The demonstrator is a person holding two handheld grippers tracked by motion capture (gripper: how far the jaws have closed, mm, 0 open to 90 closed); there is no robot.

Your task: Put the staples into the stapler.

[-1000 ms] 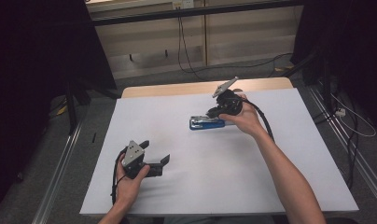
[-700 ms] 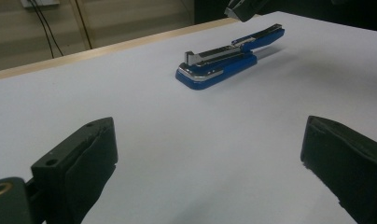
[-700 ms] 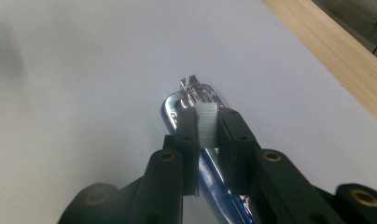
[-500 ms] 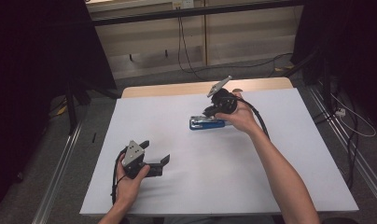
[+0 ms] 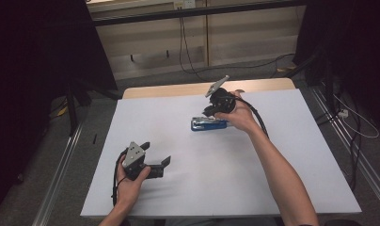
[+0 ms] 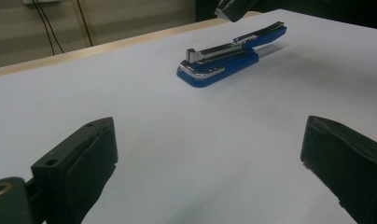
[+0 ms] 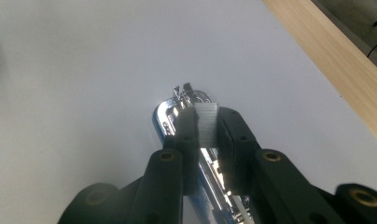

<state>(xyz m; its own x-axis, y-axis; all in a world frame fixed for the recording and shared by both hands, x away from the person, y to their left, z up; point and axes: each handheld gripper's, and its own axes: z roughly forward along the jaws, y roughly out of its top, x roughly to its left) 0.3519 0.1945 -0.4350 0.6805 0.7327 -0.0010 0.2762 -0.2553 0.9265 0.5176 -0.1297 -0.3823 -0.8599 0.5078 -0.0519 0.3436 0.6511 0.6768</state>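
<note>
White-covered desk [image 5: 273, 188] in a dim room, wooden edge [image 5: 178, 88] bare along the far side.
Beyond: grey floor strewn with black cables [image 5: 254, 66], pale wall panels [image 5: 235, 37] behind. Dark drapes [image 5: 37, 70] left and right. Metal rails [image 5: 61, 165] alongside the desk; white cable [image 5: 362, 132] at right.

No readable text, label, brand, number or sign is showing anywhere: nothing legible is appearing on the blue stapler [image 6: 226, 58], the white table [image 5: 188, 188] or the black tongs.
</note>
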